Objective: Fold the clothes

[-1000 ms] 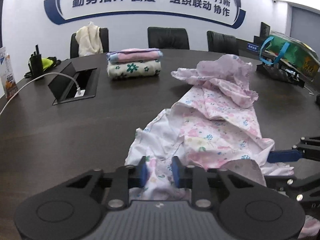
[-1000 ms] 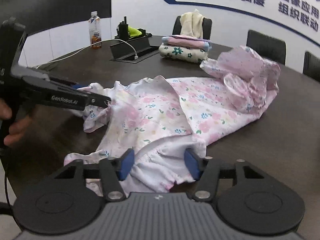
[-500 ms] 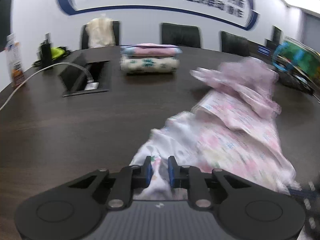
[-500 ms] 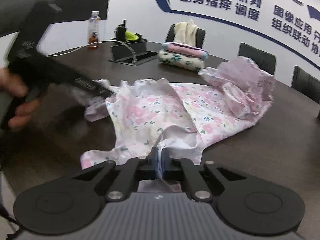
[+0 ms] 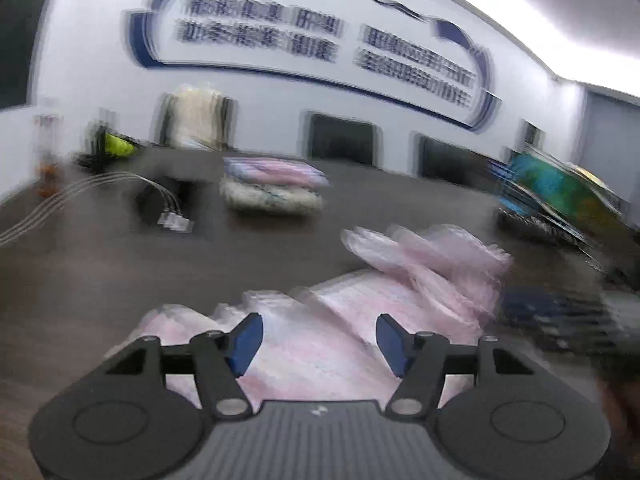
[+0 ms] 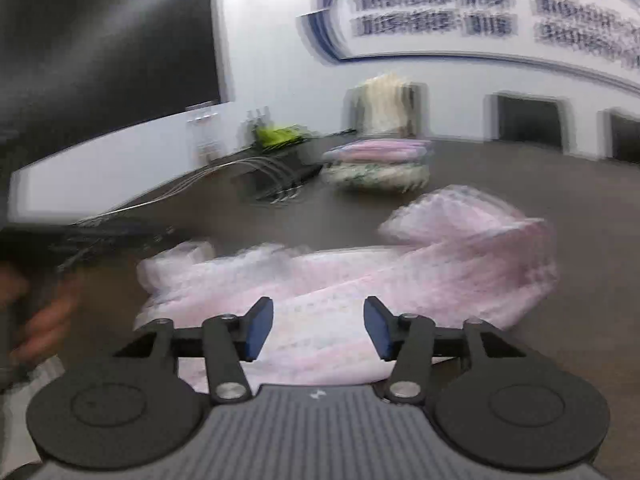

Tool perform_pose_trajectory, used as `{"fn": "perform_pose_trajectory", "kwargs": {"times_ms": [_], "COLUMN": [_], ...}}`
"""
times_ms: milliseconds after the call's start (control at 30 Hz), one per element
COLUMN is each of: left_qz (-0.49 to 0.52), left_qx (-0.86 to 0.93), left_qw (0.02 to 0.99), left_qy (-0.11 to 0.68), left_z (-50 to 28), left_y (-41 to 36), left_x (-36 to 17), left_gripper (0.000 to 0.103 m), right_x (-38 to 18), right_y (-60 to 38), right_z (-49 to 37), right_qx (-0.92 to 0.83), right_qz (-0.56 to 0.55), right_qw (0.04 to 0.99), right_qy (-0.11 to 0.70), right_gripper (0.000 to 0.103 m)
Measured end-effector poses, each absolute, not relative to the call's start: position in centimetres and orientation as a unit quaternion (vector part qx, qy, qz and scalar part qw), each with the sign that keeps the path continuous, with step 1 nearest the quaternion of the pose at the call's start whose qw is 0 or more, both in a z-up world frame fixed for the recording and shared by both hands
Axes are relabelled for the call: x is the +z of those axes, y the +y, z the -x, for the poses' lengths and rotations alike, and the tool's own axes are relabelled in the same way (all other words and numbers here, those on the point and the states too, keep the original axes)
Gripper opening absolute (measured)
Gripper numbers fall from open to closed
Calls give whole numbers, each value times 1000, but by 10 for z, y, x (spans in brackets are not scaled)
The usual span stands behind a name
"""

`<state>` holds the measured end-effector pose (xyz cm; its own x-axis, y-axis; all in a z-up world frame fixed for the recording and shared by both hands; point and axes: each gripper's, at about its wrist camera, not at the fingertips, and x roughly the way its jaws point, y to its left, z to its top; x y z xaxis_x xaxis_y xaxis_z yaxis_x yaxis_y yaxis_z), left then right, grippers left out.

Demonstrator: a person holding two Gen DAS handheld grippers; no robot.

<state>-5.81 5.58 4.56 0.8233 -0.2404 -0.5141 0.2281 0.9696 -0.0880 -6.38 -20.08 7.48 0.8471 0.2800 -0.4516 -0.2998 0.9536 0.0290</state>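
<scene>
Lying on the dark table (image 5: 100, 264), the pink floral garment (image 5: 360, 320) spreads out in front of both grippers, its bunched end heaped farthest from them. Both views are blurred by motion, so the print cannot be made out.

Only the left wrist view shows a colourful bag (image 5: 560, 196) at the table's edge, to the right of the garment; its contents cannot be told. Only the right wrist view shows a dark wall screen (image 6: 108, 52) and, left of the garment, a hand (image 6: 44, 320) holding the other gripper. Both views show a folded stack of clothes (image 5: 276, 192) beyond the garment, with a white cable (image 5: 80, 196) running to a dark box left of that stack, and chairs along the wall.

The left gripper (image 5: 318, 338) stands wide, its blue pads (image 5: 246, 340) well apart above the garment's near part, holding nothing. The right gripper (image 6: 318, 328) is likewise spread wide over the near edge of the garment (image 6: 340, 280), its pads (image 6: 260, 328) empty; whether they brush the cloth cannot be told.
</scene>
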Motion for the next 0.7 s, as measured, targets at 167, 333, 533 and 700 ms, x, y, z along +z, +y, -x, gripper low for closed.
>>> {"fn": "perform_pose_trajectory", "kwargs": {"times_ms": [167,333,533,700], "left_qz": [-19,-49,-77,-91], "left_qx": [-166,-209,-212,-205], "left_qw": [941,923,926,926], "left_qy": [295,319,304,304], "left_z": [71,83,89,80], "left_y": [22,-11,3,24], "left_x": [27,8,-1,-2], "left_gripper": [61,43,20,14], "right_x": [64,58,53,47], "right_y": [-223,-222,-245,-292], "right_z": [17,-17,-38,0], "right_qx": [38,46,20,-13], "right_qz": [100,111,76,1], "right_qw": [967,964,955,950], "right_qy": [231,238,284,311], "right_gripper": [52,55,4,3]}}
